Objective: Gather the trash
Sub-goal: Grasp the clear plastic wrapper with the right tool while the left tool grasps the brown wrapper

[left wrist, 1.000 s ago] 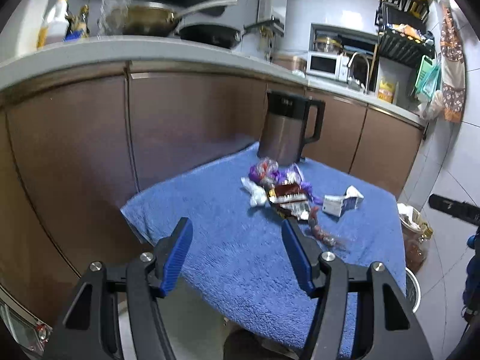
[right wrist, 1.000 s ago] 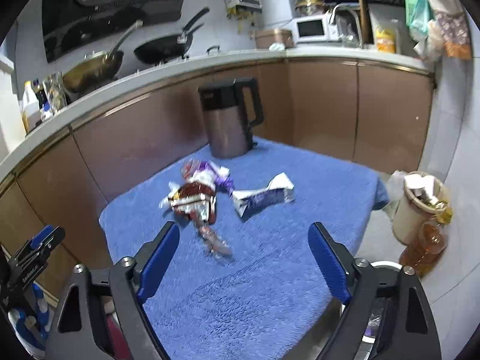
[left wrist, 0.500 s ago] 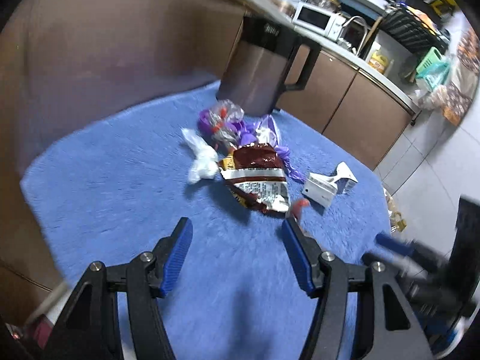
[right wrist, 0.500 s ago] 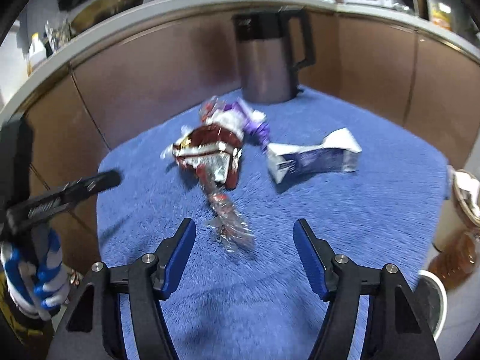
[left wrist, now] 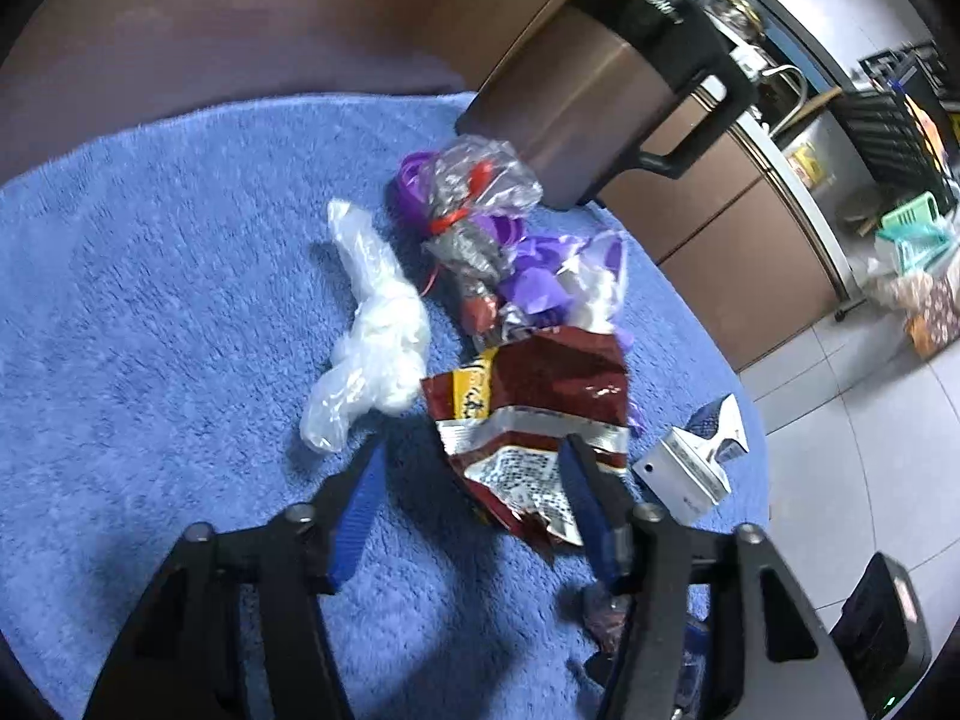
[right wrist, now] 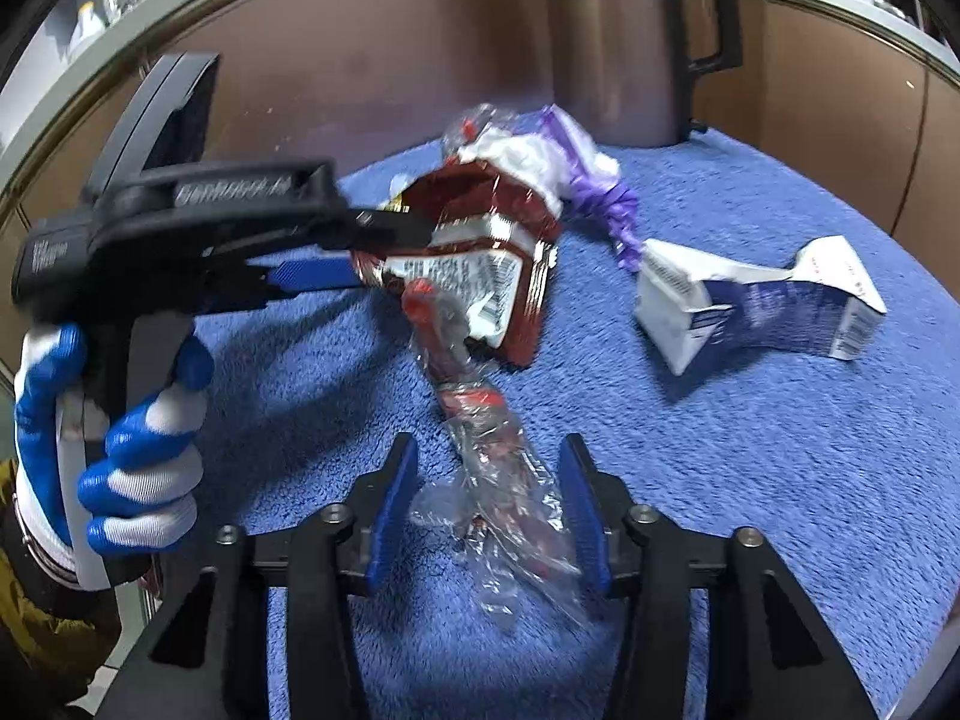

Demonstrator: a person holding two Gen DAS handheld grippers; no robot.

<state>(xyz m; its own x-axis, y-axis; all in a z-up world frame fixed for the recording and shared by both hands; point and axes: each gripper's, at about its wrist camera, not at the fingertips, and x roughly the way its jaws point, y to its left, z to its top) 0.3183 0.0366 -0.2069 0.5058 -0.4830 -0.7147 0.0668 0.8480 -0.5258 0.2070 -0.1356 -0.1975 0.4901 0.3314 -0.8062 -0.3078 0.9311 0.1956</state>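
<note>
Trash lies uncollected in front of the kettle [left wrist: 600, 90]: your left gripper [left wrist: 471, 480] is closing around the red snack bag [left wrist: 534, 396], pads apart. Nearer you than the kettle [right wrist: 624, 42], your right gripper [right wrist: 489, 504] is closing around the clear wrapper [right wrist: 486, 456], nothing lifted.

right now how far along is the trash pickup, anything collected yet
Nothing looks collected: all the litter still lies on the blue towel. In hand: the right gripper is closing around the clear crinkled plastic wrapper, and the left gripper is closing around the red foil snack bag. Left: the white plastic bag, the purple wrapper and the torn white-and-blue carton.
</note>
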